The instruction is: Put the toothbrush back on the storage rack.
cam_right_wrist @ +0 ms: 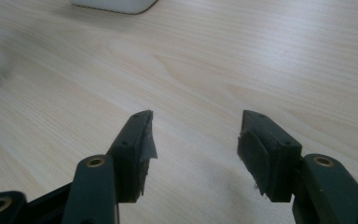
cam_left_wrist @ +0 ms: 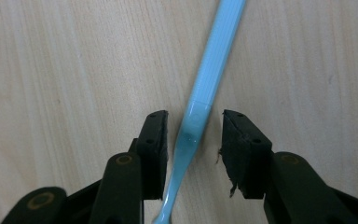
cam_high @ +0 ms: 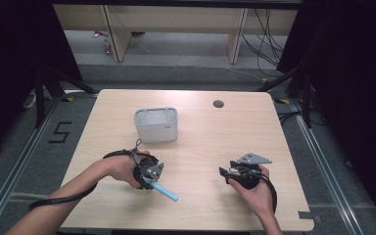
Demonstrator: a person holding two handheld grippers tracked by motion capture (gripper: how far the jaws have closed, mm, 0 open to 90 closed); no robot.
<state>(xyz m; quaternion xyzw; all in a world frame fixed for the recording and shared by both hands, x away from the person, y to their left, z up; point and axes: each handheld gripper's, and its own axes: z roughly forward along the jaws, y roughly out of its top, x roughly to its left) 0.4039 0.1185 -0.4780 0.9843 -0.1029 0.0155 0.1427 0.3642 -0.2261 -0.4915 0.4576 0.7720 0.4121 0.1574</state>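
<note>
The high view takes in the whole wooden table. A light blue toothbrush lies near its front edge at about 7 o'clock from the table's middle, its free end pointing toward 4 o'clock. The left gripper sits over the brush's other end, so that end is hidden there.

The left gripper view gives what the high view cannot. The left gripper has its jaws apart, one on each side of the toothbrush. The handle narrows to a thin neck between the pads, and a gap shows on both sides, so the tongs straddle the brush without clenching it. The head is cut off at the bottom edge and the handle's far end runs off the top.

The right gripper rests in the person's hand at about 5 o'clock on the table, pointing toward 9 o'clock. In its own view the right gripper stands spread wide over bare wood, grasping nothing. At that view's 9 o'clock edge a sliver of pale blue shows, too cropped to name with certainty.

A white rectangular container stands at about 11 o'clock from the table's middle, well apart from both grippers. Its inside looks pale, and contents cannot be made out. The right gripper view catches just its lower corner at 11 o'clock.
</note>
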